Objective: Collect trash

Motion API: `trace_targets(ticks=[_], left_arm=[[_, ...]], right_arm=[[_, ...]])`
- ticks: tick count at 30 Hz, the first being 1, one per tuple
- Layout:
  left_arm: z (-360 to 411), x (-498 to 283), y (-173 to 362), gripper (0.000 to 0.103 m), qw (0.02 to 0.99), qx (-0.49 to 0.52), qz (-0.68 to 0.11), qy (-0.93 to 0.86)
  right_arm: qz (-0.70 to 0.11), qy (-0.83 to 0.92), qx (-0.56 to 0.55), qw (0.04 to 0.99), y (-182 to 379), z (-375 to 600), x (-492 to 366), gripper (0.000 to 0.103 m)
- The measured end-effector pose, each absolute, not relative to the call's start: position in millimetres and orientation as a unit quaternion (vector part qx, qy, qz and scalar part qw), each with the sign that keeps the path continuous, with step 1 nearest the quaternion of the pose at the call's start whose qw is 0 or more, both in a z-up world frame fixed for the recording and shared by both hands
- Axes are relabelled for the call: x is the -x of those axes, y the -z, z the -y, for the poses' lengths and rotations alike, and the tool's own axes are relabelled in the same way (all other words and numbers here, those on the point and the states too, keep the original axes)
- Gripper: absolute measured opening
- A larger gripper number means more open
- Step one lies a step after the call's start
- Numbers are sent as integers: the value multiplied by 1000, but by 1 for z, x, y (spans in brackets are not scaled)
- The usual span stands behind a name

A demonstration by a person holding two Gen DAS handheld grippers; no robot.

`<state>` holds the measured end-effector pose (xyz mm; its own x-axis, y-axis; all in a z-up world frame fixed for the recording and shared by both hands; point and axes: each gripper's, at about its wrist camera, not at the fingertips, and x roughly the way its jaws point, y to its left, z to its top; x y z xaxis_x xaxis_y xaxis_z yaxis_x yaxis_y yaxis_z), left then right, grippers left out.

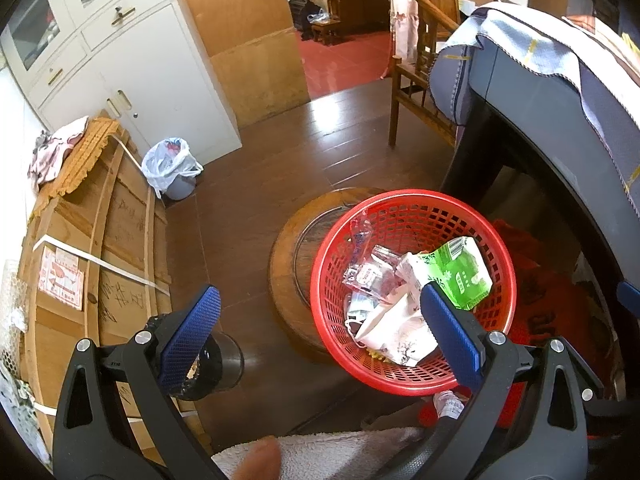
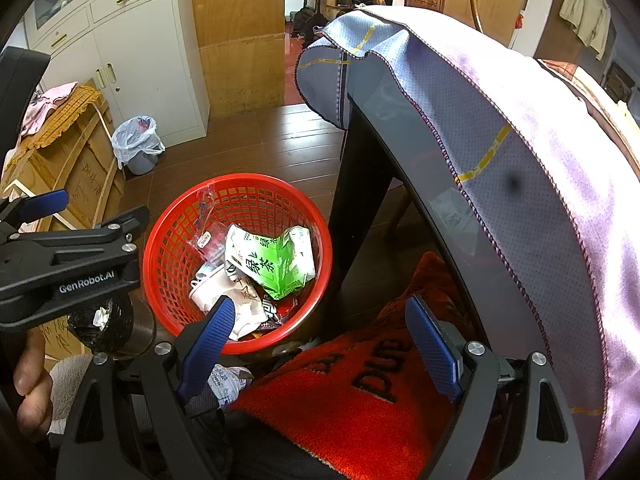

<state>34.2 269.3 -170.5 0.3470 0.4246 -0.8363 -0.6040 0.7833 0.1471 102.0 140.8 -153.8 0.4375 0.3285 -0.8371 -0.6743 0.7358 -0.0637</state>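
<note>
A lived-in room with a dark wooden plank floor (image 1: pixel 280 152) is showing in both wrist views, cluttered at the edges. Nearest, the left gripper (image 1: pixel 320 332) and the right gripper (image 2: pixel 320 344) are both hovering with jaws spread wide and holding nothing. Just beneath them a red mat (image 2: pixel 360 400) is lying on the floor, with a crushed plastic bottle (image 2: pixel 228 382) resting at its edge, seemingly trash not yet gathered. Just beyond, a red basket (image 1: pixel 400 208) is sitting on a round wooden stand (image 1: pixel 288 264), likely raised for easy dropping; it is holding the collected trash: a green tea carton (image 2: pixel 280 264), crumpled white paper (image 1: pixel 396 336) and clear plastic wrappers (image 1: pixel 372 272). To the right a cloth-draped table (image 2: pixel 500 128) is looming. Farther off, a lined bin (image 1: pixel 172 168) is standing beside a white cabinet (image 1: pixel 160 72).
</note>
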Motion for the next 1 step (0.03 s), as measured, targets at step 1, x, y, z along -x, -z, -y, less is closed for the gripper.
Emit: trace_targets(ticks=[1], left_arm=[[-270,-35,171,96,815,94,-477,-315]], right_arm=[[-434,-304,199,824,154,-141,-103,86]])
